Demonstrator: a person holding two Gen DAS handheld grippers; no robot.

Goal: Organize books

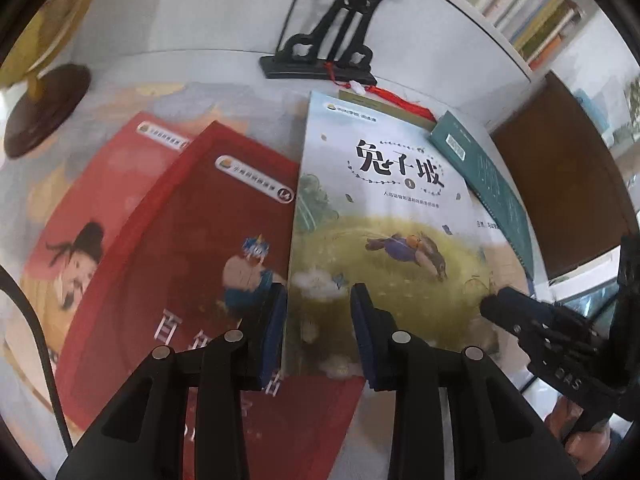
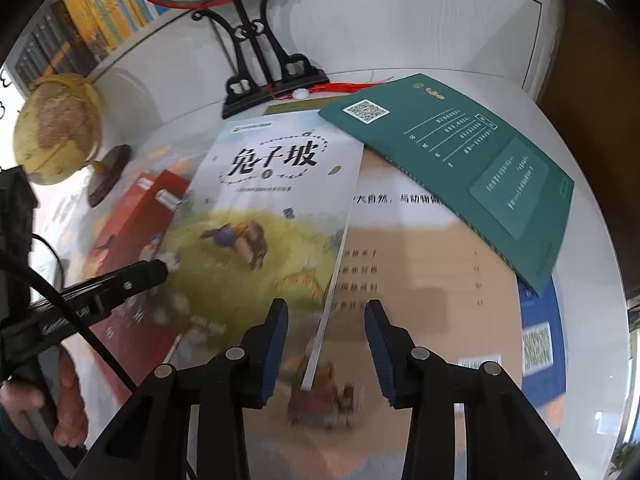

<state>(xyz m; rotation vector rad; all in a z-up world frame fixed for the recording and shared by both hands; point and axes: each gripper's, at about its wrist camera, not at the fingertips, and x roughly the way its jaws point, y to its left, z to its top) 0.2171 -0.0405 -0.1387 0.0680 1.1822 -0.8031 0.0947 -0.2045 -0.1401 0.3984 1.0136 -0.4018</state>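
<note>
Books spread over a round white table [image 2: 592, 280], listed left to right. Far left, a globe [image 2: 56, 128] on a dark wooden base. Next, two overlapping red picture books: a lighter red book [image 1: 100, 200] partly under a dark red book [image 1: 192, 248]. At centre, the pale-blue book titled 兔子坡 [image 1: 380, 208] overlaps the dark red one; beyond it stands a black ornamental stand [image 1: 332, 40]. Right of centre, a beige page of contents [image 2: 432, 264] lies flat, with a dark green book [image 2: 472, 168] across its far edge and a blue book [image 2: 540, 340] just beside. Left gripper [image 1: 319, 296]: jaws moderately open, empty, above the 兔子坡 book's near left edge. Right gripper [image 2: 326, 312]: jaws moderately open, empty, straddling that book's right edge.
</note>
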